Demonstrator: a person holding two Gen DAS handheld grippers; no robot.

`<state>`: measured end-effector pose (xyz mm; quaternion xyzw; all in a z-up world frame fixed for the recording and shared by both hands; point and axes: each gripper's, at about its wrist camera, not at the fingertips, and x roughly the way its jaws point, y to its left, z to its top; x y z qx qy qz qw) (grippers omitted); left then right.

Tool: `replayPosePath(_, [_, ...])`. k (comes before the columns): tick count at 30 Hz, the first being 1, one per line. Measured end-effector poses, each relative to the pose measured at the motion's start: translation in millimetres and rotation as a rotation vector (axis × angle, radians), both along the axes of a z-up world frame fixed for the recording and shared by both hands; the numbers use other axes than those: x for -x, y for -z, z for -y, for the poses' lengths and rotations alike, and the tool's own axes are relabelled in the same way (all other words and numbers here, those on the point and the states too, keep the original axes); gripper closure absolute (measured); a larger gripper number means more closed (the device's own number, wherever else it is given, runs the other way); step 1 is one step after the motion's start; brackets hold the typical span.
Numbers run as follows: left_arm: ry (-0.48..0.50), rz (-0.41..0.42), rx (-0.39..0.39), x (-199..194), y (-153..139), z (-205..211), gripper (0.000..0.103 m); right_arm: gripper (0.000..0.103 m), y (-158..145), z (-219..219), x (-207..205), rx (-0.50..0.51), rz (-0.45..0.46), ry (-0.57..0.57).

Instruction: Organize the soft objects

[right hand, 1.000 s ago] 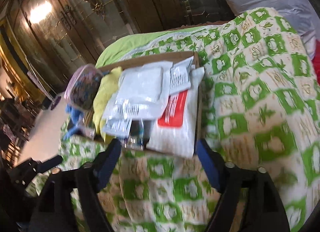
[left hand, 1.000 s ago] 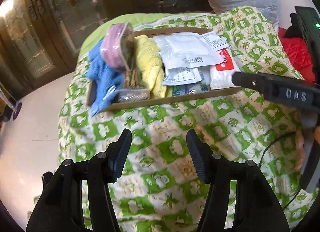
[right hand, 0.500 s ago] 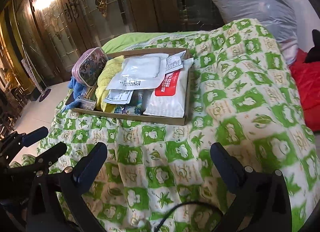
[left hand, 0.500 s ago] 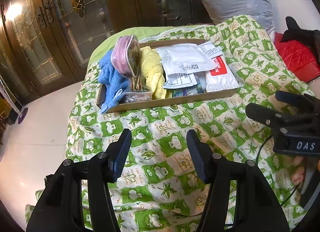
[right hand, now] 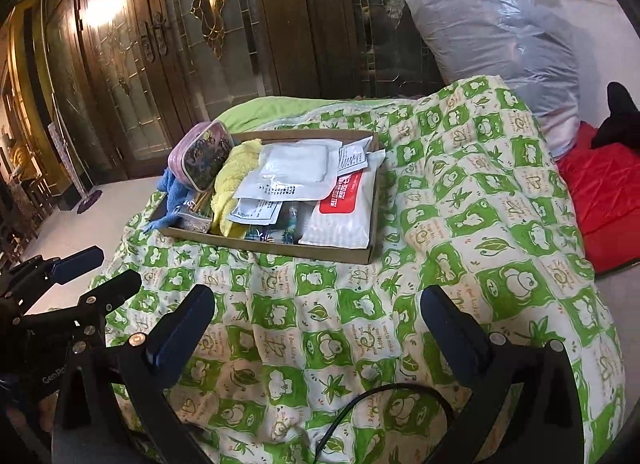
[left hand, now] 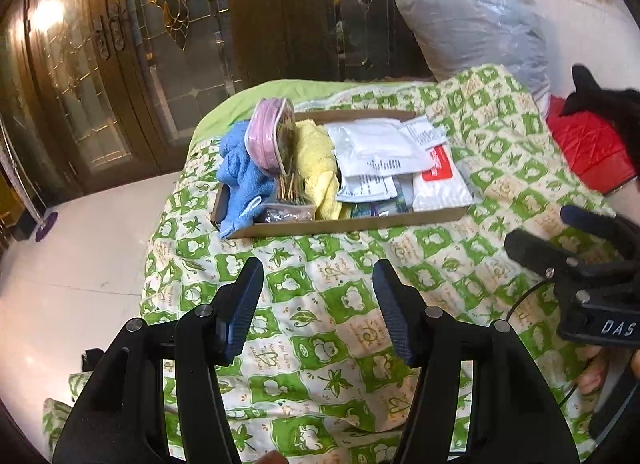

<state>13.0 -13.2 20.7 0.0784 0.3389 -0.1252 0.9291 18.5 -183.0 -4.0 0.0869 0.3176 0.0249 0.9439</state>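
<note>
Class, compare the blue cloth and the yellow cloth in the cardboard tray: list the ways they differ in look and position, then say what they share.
1. The blue cloth lies at the tray's left end; the yellow cloth lies nearer the middle, right of the pink pouch.
2. The blue cloth hangs over the cardboard tray front wall; the yellow cloth stays inside.
3. White packets lie against the yellow cloth, not the blue one.

Both look soft, fuzzy and crumpled.

the quilt (right hand: 460, 204) is cream with green squares bearing leaves and small figures. the tray (right hand: 280, 250) is plain brown cardboard. in it lie a blue towel (left hand: 240, 180), a pink pouch (left hand: 266, 140) with a dark patterned face, a yellow towel (right hand: 236, 172), white packets (right hand: 296, 172) and a white pack with a red label (right hand: 344, 200). the cushion (right hand: 604, 196) is red. both grippers' fingers (left hand: 240, 304) are black.
</note>
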Motion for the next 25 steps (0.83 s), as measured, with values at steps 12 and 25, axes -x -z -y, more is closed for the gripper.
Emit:
replayPosePath(12, [-0.011, 0.019, 0.025, 0.9, -5.2, -6.6, 0.046, 0.0, -0.7, -10.5, 4.9, -0.009, -0.014, -0.016])
replayPosePath(25, [-0.012, 0.03, 0.028, 1.9, -5.5, -7.5, 0.046, 0.0, -1.9, -11.4, 6.6, -0.005, -0.005, -0.015])
